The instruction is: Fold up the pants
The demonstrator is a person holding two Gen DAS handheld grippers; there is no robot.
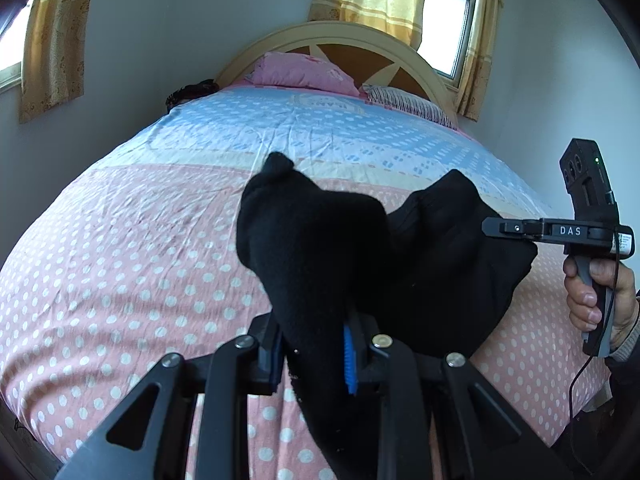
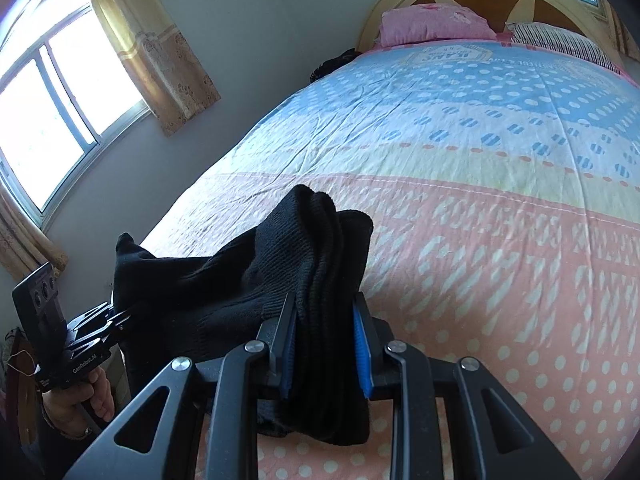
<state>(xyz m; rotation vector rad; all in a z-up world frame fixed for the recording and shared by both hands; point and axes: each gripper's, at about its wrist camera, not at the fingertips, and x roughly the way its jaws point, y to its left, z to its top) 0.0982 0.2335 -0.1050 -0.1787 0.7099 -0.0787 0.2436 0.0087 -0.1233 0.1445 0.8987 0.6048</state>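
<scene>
The black knitted pants (image 1: pixel 360 256) hang in the air above the near, pink dotted part of the bed (image 1: pixel 120 264), held up between the two tools and not lying flat. The left gripper (image 1: pixel 312 354), a black tool with blue pads, has its two fingers pressed on one bunched end of the cloth, and the fabric rises over them like a hood. The right gripper (image 2: pixel 326 354) pinches the other end, where several ribbed layers are squeezed together between its fingers. In the left wrist view the right tool comes in from the right edge of the bed, and the person's right hand (image 1: pixel 596 296) holds its handle. In the right wrist view the left hand (image 2: pixel 84 400) grips the other handle near the left edge. At the far end of the bed a pink pillow (image 1: pixel 304 72) and a striped pillow (image 1: pixel 412 106) lie against the curved wooden headboard (image 1: pixel 360 40). Yellow patterned curtains (image 2: pixel 156 56) hang beside the window (image 2: pixel 52 120).
</scene>
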